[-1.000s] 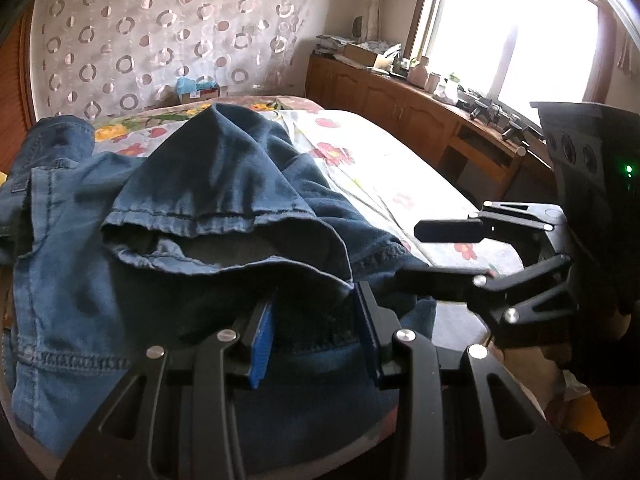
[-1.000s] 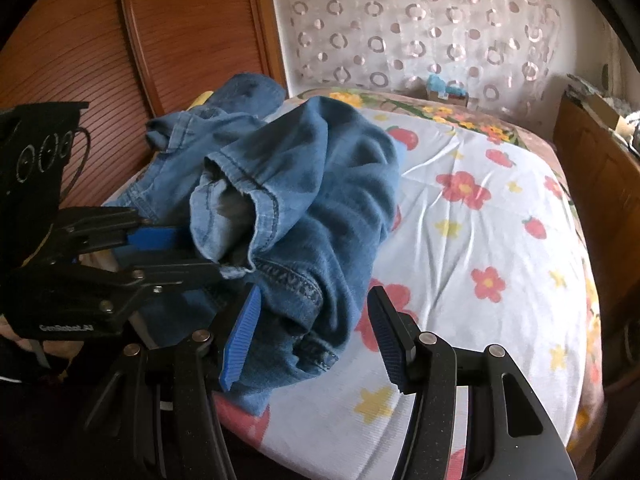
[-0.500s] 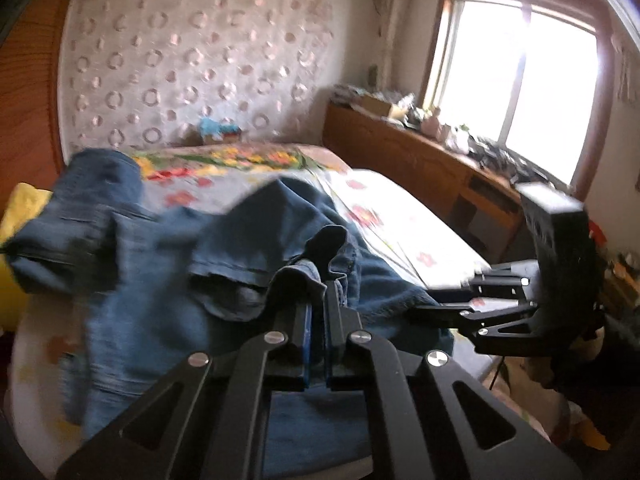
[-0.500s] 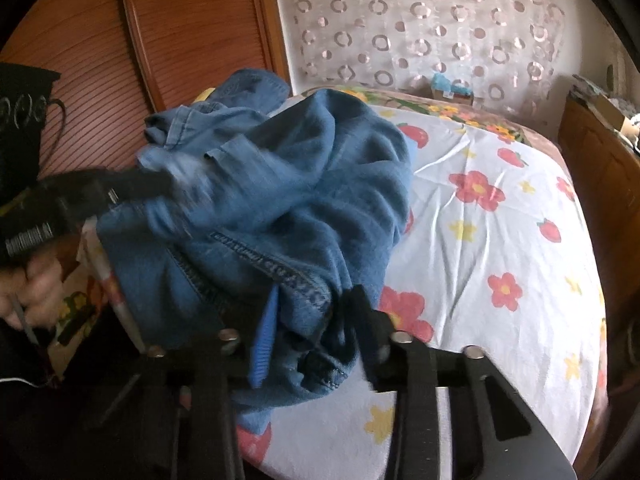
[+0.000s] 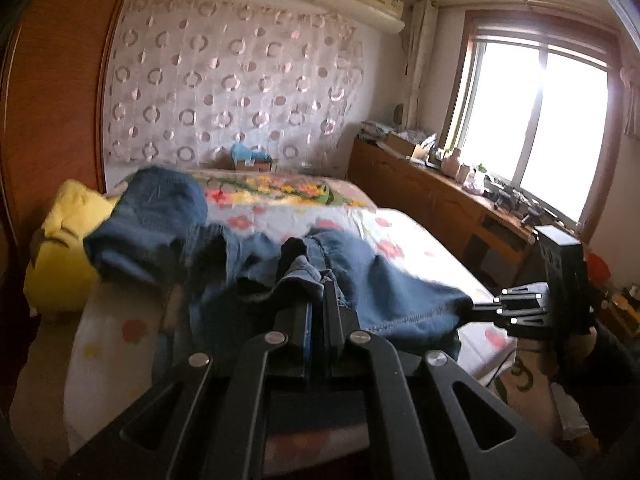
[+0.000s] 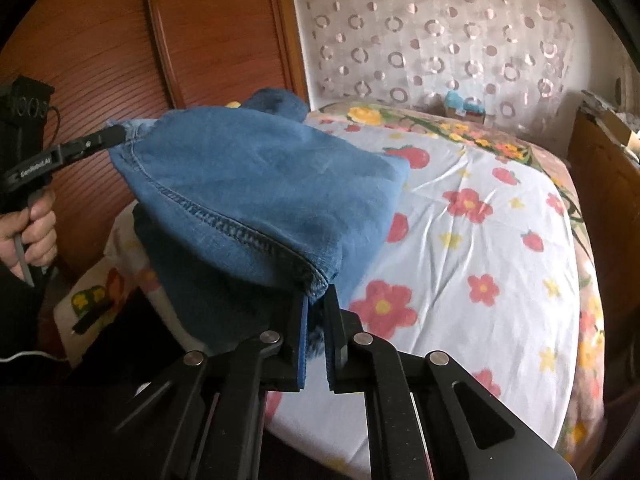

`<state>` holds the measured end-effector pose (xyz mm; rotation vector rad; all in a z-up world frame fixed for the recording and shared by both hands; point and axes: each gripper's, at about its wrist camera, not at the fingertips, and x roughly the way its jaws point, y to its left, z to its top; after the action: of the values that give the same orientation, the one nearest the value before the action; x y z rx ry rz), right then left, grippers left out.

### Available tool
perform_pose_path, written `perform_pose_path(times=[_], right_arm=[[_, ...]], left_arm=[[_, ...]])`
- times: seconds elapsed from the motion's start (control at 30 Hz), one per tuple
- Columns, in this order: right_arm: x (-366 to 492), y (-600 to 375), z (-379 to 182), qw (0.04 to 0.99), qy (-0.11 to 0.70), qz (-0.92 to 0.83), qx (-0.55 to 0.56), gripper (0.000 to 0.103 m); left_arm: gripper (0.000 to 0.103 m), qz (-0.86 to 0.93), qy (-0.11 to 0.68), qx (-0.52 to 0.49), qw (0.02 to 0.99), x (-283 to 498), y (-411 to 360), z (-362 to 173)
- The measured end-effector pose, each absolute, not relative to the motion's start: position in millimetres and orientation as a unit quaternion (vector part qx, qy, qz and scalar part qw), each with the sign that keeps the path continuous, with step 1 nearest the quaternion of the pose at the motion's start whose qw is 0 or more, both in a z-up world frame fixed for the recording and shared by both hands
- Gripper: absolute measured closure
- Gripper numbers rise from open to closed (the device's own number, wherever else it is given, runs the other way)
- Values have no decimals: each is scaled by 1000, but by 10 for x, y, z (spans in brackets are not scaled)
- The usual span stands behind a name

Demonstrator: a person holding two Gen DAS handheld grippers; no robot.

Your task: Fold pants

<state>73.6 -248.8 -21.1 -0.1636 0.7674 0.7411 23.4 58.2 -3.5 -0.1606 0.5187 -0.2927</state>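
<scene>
The blue denim pants [image 6: 256, 184] hang stretched between my two grippers above the near corner of the bed. My left gripper [image 5: 318, 284] is shut on one end of the hemmed edge; it also shows in the right wrist view [image 6: 116, 136] at the far left. My right gripper [image 6: 318, 300] is shut on the other end of that edge; in the left wrist view it [image 5: 480, 310] shows at the right, pinching the cloth. The rest of the pants [image 5: 160, 216] trail back onto the bed.
The bed has a white floral sheet [image 6: 480, 240]. A yellow cushion [image 5: 60, 248] lies at the bed's left. A wooden wardrobe [image 6: 100, 40] stands left, a wooden sideboard [image 5: 420, 192] with clutter under the window at right. A patterned curtain [image 5: 232, 80] hangs behind.
Both grippers have closed on the pants' edge and lifted it up off the bed, pulling it taut between them. The pile has spread out.
</scene>
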Motion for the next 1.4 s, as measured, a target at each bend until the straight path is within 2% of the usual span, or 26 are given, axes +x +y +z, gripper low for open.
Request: perform_pose_path(times=[0.2, 0.33, 0.37, 0.43, 0.57, 1.1, 1.4], right_arm=[[728, -2472, -372, 850, 391, 344, -75, 96], [728, -2491, -228, 861, 373, 339, -70, 71], [732, -2480, -160, 865, 364, 337, -69, 61], [755, -2452, -72, 872, 351, 334, -68, 50], [902, -2300, 14, 884, 331, 324, -67, 41], [1466, -2033, -731, 876, 384, 276, -93, 41], [1421, -2040, -794, 878, 380, 277, -86, 41]], left_arm=[[96, -130, 308, -81, 939, 274, 565, -383], [82, -125, 306, -73, 941, 266, 571, -382], [80, -125, 303, -74, 942, 266, 576, -364], [79, -123, 297, -75, 944, 244, 606, -332], [78, -112, 290, -76, 947, 269, 643, -310], [78, -98, 328, -71, 937, 856, 662, -474], [78, -107, 345, -63, 930, 1075, 602, -507]])
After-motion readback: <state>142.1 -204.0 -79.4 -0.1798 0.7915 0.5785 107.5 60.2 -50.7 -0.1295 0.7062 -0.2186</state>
